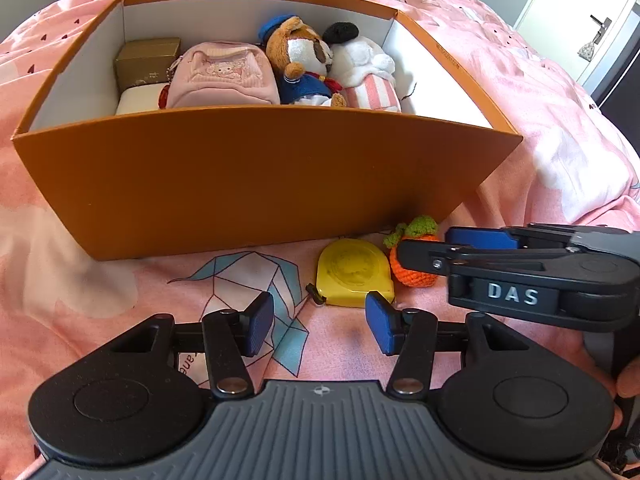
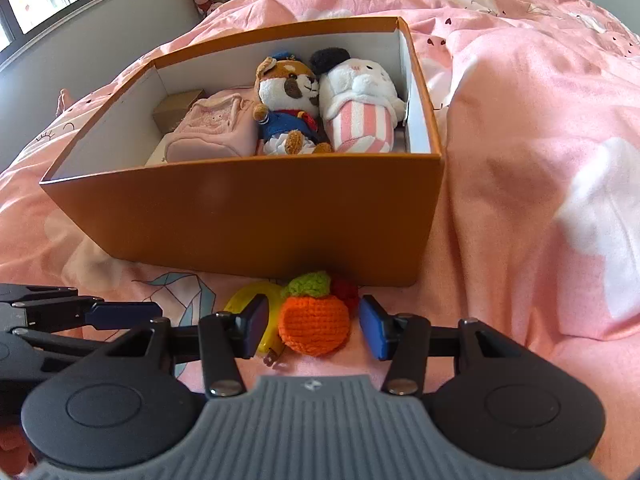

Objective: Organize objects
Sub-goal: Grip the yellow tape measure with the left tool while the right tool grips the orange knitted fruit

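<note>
While your right gripper (image 2: 312, 326) sits spread around the orange crocheted fruit with green leaf top (image 2: 314, 326), pads not touching it, the fruit lies on the pink bedsheet (image 2: 520, 208) just before the orange cardboard box (image 2: 248, 216), touching the yellow tape measure (image 1: 352, 274). Your left gripper (image 1: 320, 326) is spread, holding nothing.

**Count of things in and around the orange box**

One orange box (image 1: 240, 184) sits on the bed. Inside it: two plush toys, one a dog in a blue uniform (image 1: 298, 60) and one white with pink stripes (image 1: 368, 68); one pink mini backpack (image 1: 224, 76); one gold box (image 1: 146, 60); one white item (image 1: 138, 98) just in front of the gold box. Outside, near the orange box's front wall: one yellow tape measure (image 1: 352, 272) and one crocheted orange fruit (image 2: 314, 324). Two grippers, one on each side of that pair.
</note>
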`<state>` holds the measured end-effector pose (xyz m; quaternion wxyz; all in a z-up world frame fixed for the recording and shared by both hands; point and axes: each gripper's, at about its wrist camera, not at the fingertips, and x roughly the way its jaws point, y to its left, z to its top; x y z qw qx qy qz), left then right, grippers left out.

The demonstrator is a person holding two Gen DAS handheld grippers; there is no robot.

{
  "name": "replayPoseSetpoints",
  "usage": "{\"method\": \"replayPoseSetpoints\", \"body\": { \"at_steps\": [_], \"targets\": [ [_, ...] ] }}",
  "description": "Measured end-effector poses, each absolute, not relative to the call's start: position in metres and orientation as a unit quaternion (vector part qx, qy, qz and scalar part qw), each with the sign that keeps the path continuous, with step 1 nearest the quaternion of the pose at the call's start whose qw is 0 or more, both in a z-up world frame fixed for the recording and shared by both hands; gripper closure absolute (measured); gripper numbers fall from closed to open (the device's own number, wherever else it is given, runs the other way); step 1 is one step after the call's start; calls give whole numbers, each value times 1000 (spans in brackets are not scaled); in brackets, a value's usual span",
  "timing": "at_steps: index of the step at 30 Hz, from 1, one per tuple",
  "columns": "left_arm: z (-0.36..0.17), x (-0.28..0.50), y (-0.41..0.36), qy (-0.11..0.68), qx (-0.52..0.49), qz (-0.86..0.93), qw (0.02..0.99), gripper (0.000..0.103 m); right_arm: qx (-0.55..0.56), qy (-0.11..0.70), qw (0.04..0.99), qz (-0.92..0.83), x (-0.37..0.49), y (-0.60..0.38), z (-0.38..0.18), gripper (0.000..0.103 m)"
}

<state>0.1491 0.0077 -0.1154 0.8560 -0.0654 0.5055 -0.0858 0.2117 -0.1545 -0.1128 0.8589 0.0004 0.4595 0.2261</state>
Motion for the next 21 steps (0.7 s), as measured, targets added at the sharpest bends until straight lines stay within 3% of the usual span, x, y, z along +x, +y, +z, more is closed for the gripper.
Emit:
{"method": "replayPoseSetpoints", "body": {
  "at_steps": [2,4,21],
  "targets": [
    [-117,151,6,508,-62,-89,854,43,0,465,856,227,216,-152,-118,52],
    [-119,152,6,508,-60,-92,854,42,0,468,854,226,220,-150,-122,60],
    [-153,181,-18,517,-23,-109,849,29,45,480,859,169,219,-189,-122,61]
  ]
}}
